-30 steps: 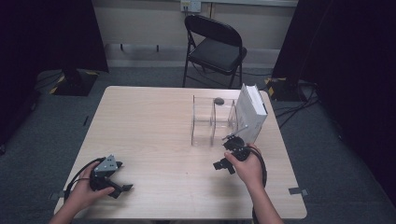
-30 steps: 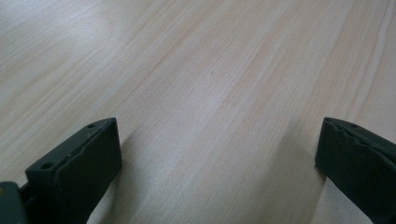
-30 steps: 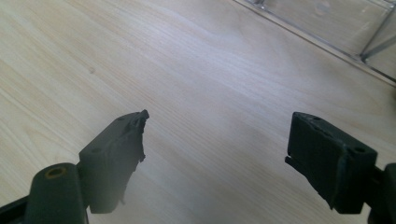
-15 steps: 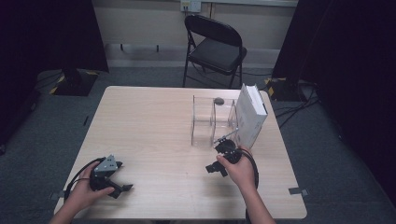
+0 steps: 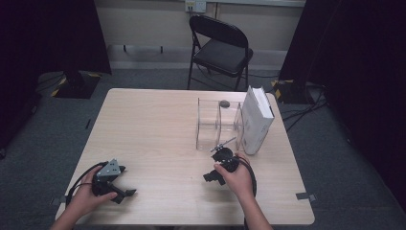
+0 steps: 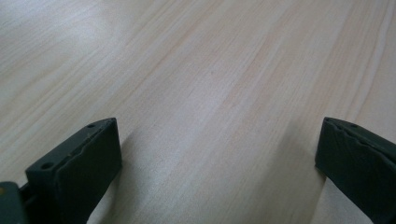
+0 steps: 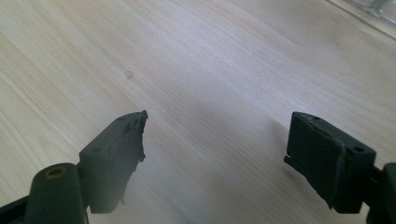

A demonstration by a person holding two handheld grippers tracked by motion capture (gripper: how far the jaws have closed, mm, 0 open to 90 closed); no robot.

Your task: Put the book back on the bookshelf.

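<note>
One wooden table stands in the room. On it sit one clear plastic organiser with two open compartments, one white book standing upright, and one small dark object resting at the organiser's far edge. Two handheld grippers are present, a left gripper and a right gripper, each with two black jaws, making four jaws in all. Two hands hold them, one gripper per hand. One black folding chair stands beyond the table. One wall outlet shows on the back wall.
</note>
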